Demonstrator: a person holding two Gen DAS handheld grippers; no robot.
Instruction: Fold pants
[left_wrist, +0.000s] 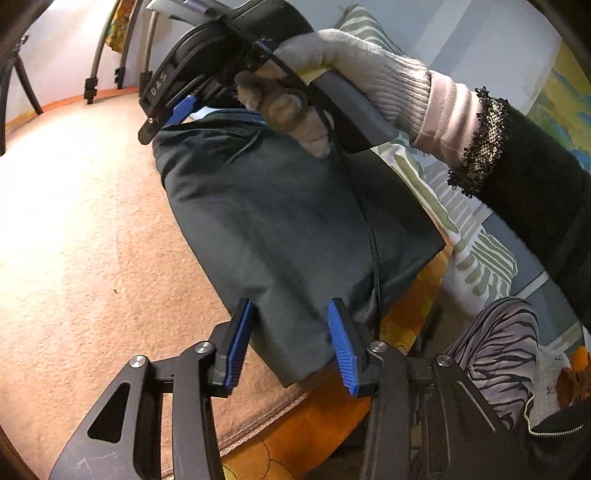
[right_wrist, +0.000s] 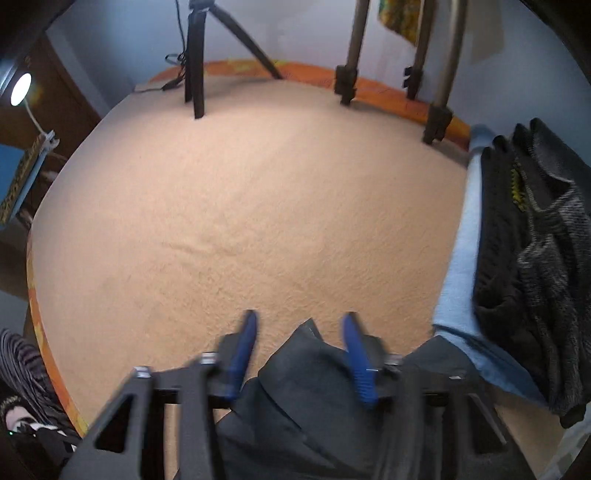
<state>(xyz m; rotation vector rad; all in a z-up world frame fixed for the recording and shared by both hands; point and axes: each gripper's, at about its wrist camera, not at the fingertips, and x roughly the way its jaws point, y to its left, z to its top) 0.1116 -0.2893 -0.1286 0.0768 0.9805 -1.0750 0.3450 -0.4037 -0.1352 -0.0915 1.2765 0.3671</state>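
Observation:
The dark grey pants (left_wrist: 295, 229) lie folded into a thick bundle near the edge of the peach-covered table (left_wrist: 74, 240). My left gripper (left_wrist: 291, 332) is open, its blue pads on either side of the bundle's near end. My right gripper (left_wrist: 184, 107), held by a gloved hand (left_wrist: 332, 66), is at the bundle's far end. In the right wrist view the right gripper (right_wrist: 299, 343) is open, with a fold of the pants (right_wrist: 306, 387) lying between and under its fingers.
A stack of folded clothes, light blue (right_wrist: 461, 266) and black knit (right_wrist: 524, 258), sits at the right of the table. Tripod legs (right_wrist: 195, 74) and stand legs (right_wrist: 439, 92) rise at the far edge. An orange cloth (left_wrist: 314, 424) hangs below the table edge.

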